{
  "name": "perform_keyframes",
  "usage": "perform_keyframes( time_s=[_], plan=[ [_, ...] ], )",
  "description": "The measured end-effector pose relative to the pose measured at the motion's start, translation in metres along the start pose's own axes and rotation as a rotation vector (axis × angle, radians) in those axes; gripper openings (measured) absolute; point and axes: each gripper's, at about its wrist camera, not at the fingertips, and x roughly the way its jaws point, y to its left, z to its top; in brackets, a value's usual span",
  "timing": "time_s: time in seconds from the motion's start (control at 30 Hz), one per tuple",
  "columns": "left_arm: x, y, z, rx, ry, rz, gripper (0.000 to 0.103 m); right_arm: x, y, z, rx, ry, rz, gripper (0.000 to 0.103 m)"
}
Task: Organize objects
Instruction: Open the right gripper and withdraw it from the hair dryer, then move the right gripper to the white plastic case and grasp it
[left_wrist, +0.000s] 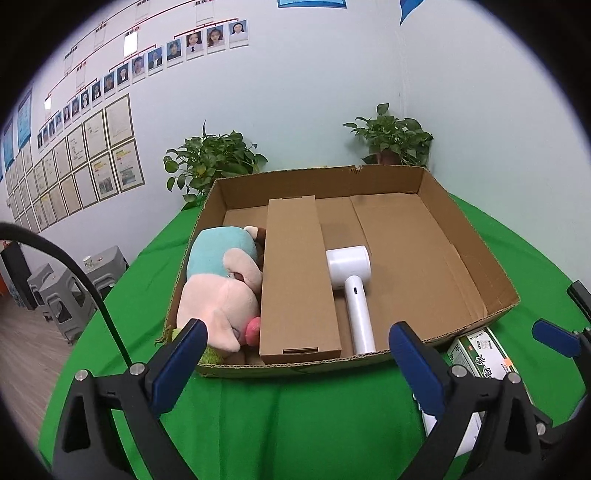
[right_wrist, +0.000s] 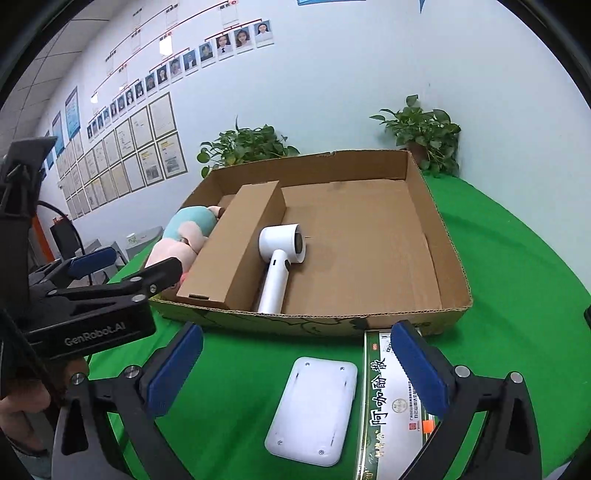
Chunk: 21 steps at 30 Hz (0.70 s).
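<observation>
A wide green tablecloth (right_wrist: 517, 258) is spread over the table, and on it an open, shallow cardboard tray (right_wrist: 439, 236) is placed; no print can be read on its walls. Inside the tray, along its left side, a plush toy (left_wrist: 218, 291) in pink and light blue is laid, and beside it a long brown carton (left_wrist: 295, 280) without any label is set. A white hair dryer (right_wrist: 280, 258) is laid just right of this carton, its handle pointing to the near wall of the tray. Outside the tray, in front of its near wall, a green and white medicine box (right_wrist: 391, 402) is seen, printed with large Chinese characters, of which 阿咖酚散 can be read; a small orange sticker is fixed near its right edge. Next to it on the left, a flat white device (right_wrist: 314, 406) with small screws is laid face down, no brand being visible. The right gripper (right_wrist: 295, 373) is held wide open above the cloth, nothing being gripped; the white device lies between its blue pads and the medicine box is partly under the right pad. The left gripper (left_wrist: 299, 354) is also spread wide and empty, just in front of the near wall of the tray; on its black body the words "GenRobot.AI" are read in the right wrist view.
</observation>
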Motion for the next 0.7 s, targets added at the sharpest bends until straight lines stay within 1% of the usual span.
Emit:
perform_keyframes(
  time_s=[0.17, 0.27, 0.33, 0.43, 0.5, 0.57, 0.67, 0.7],
  plan=[
    [0.003, 0.002, -0.001, -0.013, 0.012, 0.002, 0.099, -0.006, -0.005, -0.008, 0.004, 0.002, 0.061, 0.103],
    [0.005, 0.003, -0.004, -0.018, 0.023, 0.003, 0.099, -0.001, -0.006, -0.016, 0.002, 0.034, 0.118, 0.103],
    [0.007, 0.003, -0.006, -0.021, 0.032, 0.000, 0.099, 0.006, -0.006, -0.024, 0.006, 0.066, 0.168, 0.103],
    [0.011, 0.004, -0.009, -0.029, 0.050, -0.011, 0.099, 0.019, -0.005, -0.035, 0.005, 0.126, 0.215, 0.103],
    [0.014, 0.005, -0.011, -0.038, 0.066, -0.030, 0.099, 0.028, -0.005, -0.042, 0.002, 0.172, 0.228, 0.103],
    [0.016, 0.008, -0.013, -0.061, 0.085, -0.074, 0.099, 0.036, -0.006, -0.049, 0.006, 0.215, 0.231, 0.103],
    [0.020, 0.011, -0.016, -0.087, 0.113, -0.139, 0.099, 0.048, -0.009, -0.060, -0.003, 0.280, 0.203, 0.102],
    [0.021, 0.012, -0.018, -0.089, 0.119, -0.155, 0.099, 0.049, -0.010, -0.062, -0.017, 0.289, 0.176, 0.102]
  ],
)
